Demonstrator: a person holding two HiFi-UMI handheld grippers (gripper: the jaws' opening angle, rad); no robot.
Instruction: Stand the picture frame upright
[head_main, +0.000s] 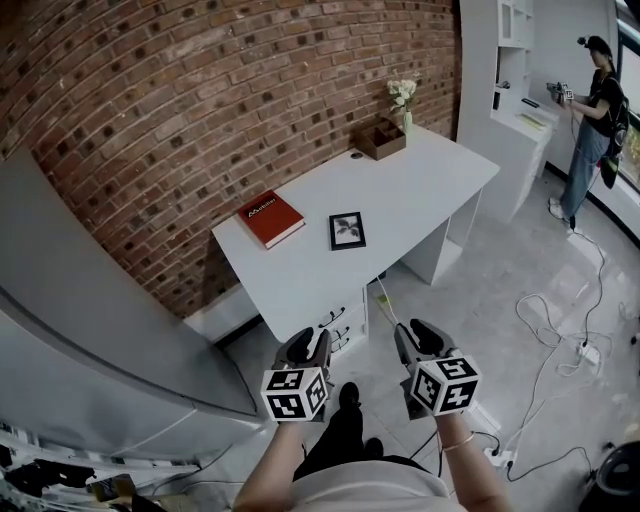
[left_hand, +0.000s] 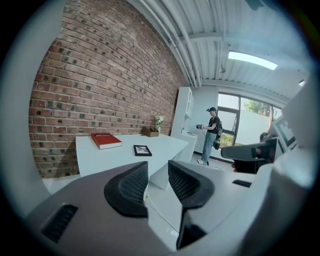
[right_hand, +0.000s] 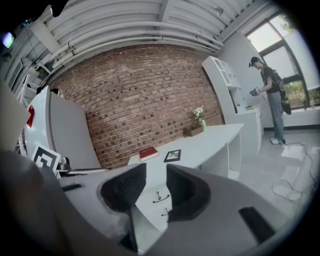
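head view: picture frame lies flat, face up, near the middle of the white desk, just right of a red book and apart from it. whatever props the frame is hidden under it, and its print is too small to read. a wooden box and flowers stand at the far end against the brick wall. the left claw and right claw hang side by side over the floor, well short of the desk edge. from above their gaps are foreshortened and hard to judge. a person stands at the right edge, partly cut off, and cables trail over the floor.

left gripper view: the left claw is released, its pads a little apart with only floor and the desk's side between them. the frame shows small and flat on the desk beyond the book. a dark blurred shape at the right cannot be made out.

right gripper view: the right claw is also released and holds nothing. drawer handles under the desk show through its gap. the frame lies far off on the desk top beside the book, and a marker cube at the left is cut off.
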